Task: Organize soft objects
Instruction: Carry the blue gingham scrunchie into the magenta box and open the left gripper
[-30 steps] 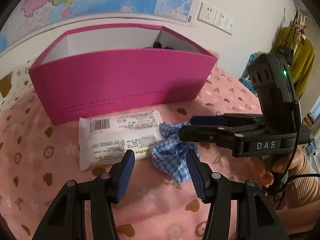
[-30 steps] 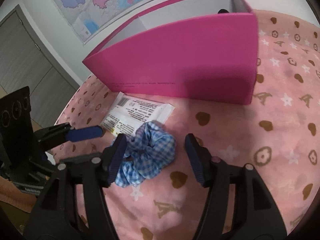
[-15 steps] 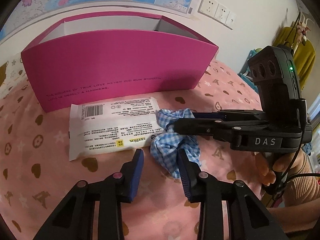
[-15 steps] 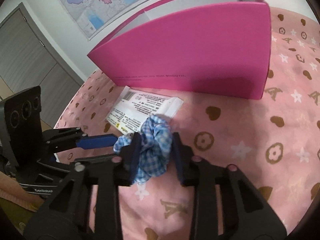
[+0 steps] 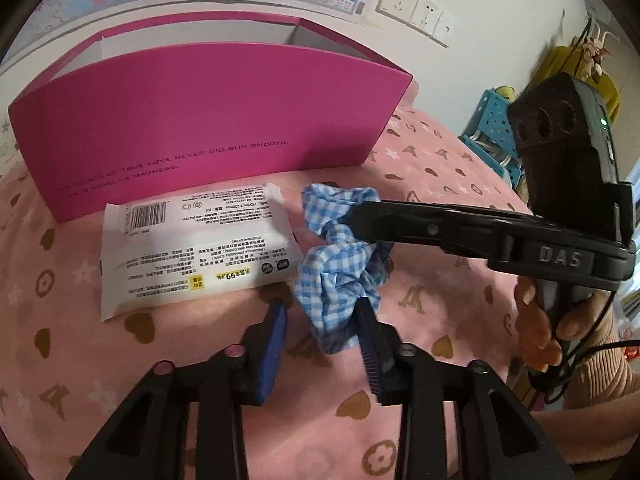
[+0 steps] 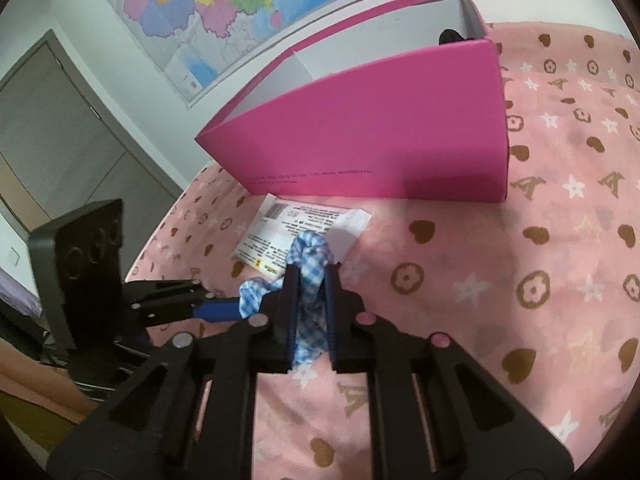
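Pink bedspread [image 5: 460, 360] with brown hearts, flowers, letter "A"s. Wall map [image 6: 208, 12] upper left, sockets [image 5: 416, 12] upper right. Pink box [image 5: 208, 120], frame centre, printed "...TRUE LOVE NEVER DID RUN SMOOTH". White wipes pack [image 5: 196, 248] below it: barcode, "99.9%". "DAS" on right gripper [image 6: 310, 276], clamped on blue gingham scrunchie [image 5: 340, 272] at centre, just beside pack. Left gripper [image 5: 320, 312] jaws apart, right finger touching scrunchie.

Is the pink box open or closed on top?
Open. The pink box has no lid on it; its pale inner walls show over the rim in both views.
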Action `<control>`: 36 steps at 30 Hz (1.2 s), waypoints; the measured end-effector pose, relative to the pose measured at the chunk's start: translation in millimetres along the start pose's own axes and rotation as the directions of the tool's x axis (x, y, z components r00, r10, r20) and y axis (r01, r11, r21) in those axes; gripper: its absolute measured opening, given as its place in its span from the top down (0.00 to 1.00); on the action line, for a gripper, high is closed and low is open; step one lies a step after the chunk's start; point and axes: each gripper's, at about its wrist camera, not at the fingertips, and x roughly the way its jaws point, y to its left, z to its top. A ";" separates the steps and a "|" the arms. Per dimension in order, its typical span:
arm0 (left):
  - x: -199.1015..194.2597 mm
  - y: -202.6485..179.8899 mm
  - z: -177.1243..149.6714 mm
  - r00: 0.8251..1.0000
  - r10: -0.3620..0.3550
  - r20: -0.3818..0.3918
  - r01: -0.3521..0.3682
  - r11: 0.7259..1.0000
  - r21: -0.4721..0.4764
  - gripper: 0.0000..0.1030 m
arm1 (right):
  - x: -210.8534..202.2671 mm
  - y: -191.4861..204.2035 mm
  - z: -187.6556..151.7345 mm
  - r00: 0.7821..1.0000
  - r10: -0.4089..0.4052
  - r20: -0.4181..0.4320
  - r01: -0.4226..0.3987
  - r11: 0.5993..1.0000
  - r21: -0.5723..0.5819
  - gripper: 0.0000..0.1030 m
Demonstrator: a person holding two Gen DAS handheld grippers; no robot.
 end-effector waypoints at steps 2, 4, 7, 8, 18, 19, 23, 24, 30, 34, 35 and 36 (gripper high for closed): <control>0.6 0.7 1.0 1.000 -0.012 0.003 0.012 1.000 -0.008 0.83 | -3.6 0.4 -0.7 1.000 0.004 0.010 -0.004 1.000 0.008 0.87; -2.9 0.5 3.2 1.000 -0.014 0.025 0.014 1.000 -0.003 0.88 | -7.0 1.6 -0.7 1.000 0.008 0.020 -0.008 1.000 0.014 0.87; -11.2 -1.7 6.7 0.998 -0.016 0.061 0.016 1.000 0.014 0.89 | -13.9 4.2 2.4 0.999 0.014 0.042 -0.014 1.000 0.012 0.87; -14.5 -2.4 8.2 0.997 -0.022 0.073 0.021 1.000 0.020 0.89 | -17.1 6.4 4.1 0.998 0.020 0.053 -0.020 1.000 0.009 0.87; -32.5 -4.6 31.0 0.992 -0.031 0.125 0.026 0.999 0.044 0.89 | -40.4 21.7 24.7 0.992 0.025 0.123 -0.021 0.999 -0.033 0.87; -34.4 -5.7 34.2 0.991 -0.032 0.132 0.025 0.999 0.048 0.89 | -42.4 22.2 26.8 0.991 0.027 0.129 -0.022 0.999 -0.035 0.87; -37.0 -13.7 47.7 0.988 -0.028 0.151 0.017 0.997 0.073 0.89 | -48.8 26.1 37.7 0.988 0.022 0.152 -0.015 0.999 -0.049 0.87; -38.8 -15.4 52.6 0.987 -0.028 0.157 0.015 0.997 0.082 0.89 | -50.4 27.0 41.0 0.987 0.018 0.158 -0.010 0.999 -0.053 0.87; -46.9 -19.1 73.1 0.982 -0.027 0.185 0.008 0.995 0.100 0.89 | -58.3 31.1 60.2 0.981 0.017 0.192 -0.003 0.997 -0.073 0.87; -50.2 -14.1 90.2 0.978 -0.020 0.207 0.000 0.996 0.094 0.89 | -62.2 33.2 74.8 0.977 0.011 0.213 0.008 0.996 -0.087 0.87; -50.0 -13.3 94.1 0.978 -0.023 0.209 0.005 0.996 0.089 0.89 | -62.8 34.0 78.4 0.976 0.009 0.217 0.011 0.996 -0.093 0.87; -50.7 -11.1 98.8 0.977 -0.025 0.212 0.008 0.997 0.083 0.89 | -63.1 34.7 81.6 0.975 0.004 0.221 0.018 0.995 -0.097 0.87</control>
